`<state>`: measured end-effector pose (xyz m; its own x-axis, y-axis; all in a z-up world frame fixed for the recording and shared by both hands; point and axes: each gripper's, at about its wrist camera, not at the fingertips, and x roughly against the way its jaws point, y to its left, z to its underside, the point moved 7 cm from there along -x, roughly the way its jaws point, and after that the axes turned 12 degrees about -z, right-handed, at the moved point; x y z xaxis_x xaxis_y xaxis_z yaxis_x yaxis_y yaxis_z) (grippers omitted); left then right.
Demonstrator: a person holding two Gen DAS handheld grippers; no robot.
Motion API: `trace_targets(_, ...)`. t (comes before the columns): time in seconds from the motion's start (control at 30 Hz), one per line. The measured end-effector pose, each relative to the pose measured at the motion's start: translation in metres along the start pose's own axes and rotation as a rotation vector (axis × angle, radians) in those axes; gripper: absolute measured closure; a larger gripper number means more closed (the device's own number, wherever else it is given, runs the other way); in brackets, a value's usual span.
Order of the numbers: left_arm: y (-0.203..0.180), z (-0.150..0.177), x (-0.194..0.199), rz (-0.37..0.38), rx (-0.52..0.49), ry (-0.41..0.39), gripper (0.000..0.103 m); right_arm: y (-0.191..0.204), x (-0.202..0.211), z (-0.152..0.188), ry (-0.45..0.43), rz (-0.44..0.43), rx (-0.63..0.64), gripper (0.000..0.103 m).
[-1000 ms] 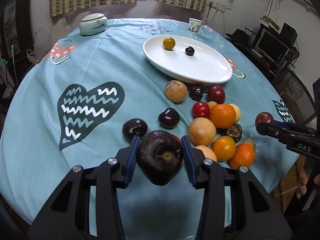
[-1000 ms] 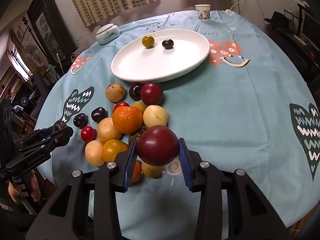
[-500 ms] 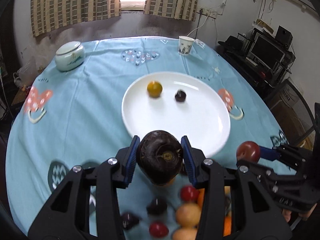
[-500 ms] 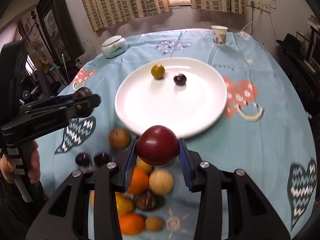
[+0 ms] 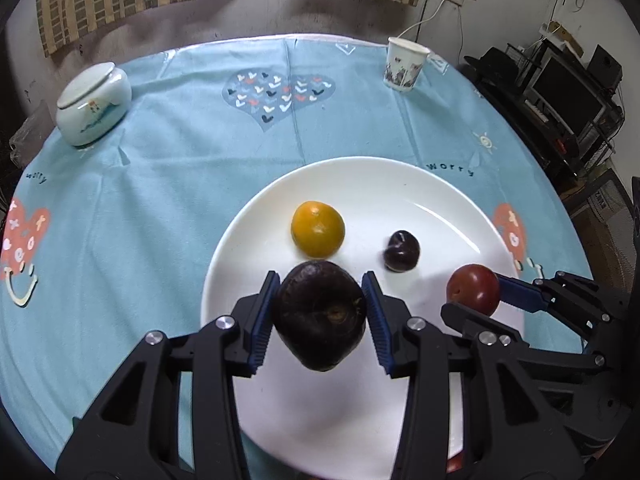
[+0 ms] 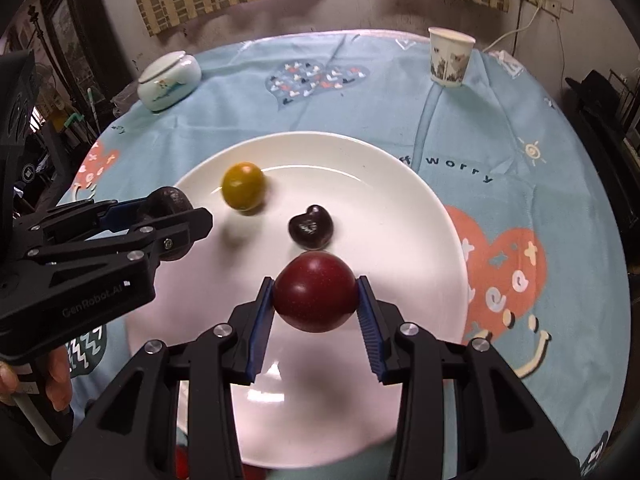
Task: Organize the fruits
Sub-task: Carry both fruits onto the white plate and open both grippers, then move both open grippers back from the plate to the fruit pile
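Left wrist view: my left gripper [image 5: 320,312] pinches a dark, dull, nearly black fruit [image 5: 320,316] above the near part of the white plate [image 5: 440,192]. My right gripper [image 6: 316,306] clamps a glossy red plum [image 6: 315,297] over the same plate, where a yellow-orange fruit [image 5: 318,229] and a small dark plum [image 5: 401,251] lie apart.

Left gripper [image 5: 320,312]: squeezes a big dark fruit [image 5: 320,316] over the white plate [image 5: 360,420].
Right gripper [image 5: 476,300]: holds a red fruit [image 5: 473,289].
Plate: orange fruit [image 5: 317,229], small dark fruit [image 5: 401,251].
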<state>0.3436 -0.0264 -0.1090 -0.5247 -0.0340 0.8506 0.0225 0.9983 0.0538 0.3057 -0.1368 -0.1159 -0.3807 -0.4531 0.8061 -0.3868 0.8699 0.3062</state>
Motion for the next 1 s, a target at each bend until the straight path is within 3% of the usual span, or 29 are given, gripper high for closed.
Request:
trace_targets(0.27, -0.001, -0.007, -0.014, -0.004, 0.006, -0.003, 0.058, -0.008, -0.016, -0.008, 0.001, -0.009, 0.011, 0.058)
trace_targets(0.3, 0.000, -0.008, -0.009, -0.003, 0.014, -0.019, 0.052, -0.007, -0.016, -0.008, 0.001, -0.005, 0.017, 0.054)
trace_targets(0.33, 0.001, -0.010, -0.004, -0.007, 0.019, -0.034, 0.046, -0.007, -0.015, -0.009, -0.003, 0.002, 0.023, 0.041)
trace_targets(0.37, 0.004, -0.012, 0.004, -0.014, 0.027, -0.056, 0.033, -0.006, -0.011, -0.010, -0.015, 0.016, 0.032, 0.038)
trace_targets(0.4, 0.006, -0.014, 0.011, -0.020, 0.033, -0.075, 0.029, -0.005, -0.007, -0.011, -0.028, 0.022, 0.042, 0.038)
trace_targets(0.53, 0.018, -0.013, 0.046, -0.021, 0.056, -0.126, 0.027, 0.004, 0.023, -0.010, -0.062, 0.033, 0.054, 0.038)
trace_targets(0.67, 0.029, 0.011, 0.090, -0.014, 0.074, -0.175, 0.014, 0.014, 0.059, 0.006, -0.096, 0.035, 0.052, 0.037)
trace_targets(1.0, 0.028, 0.122, 0.150, -0.052, 0.043, -0.223, 0.009, 0.069, 0.109, 0.101, -0.110, -0.014, 0.081, 0.037)
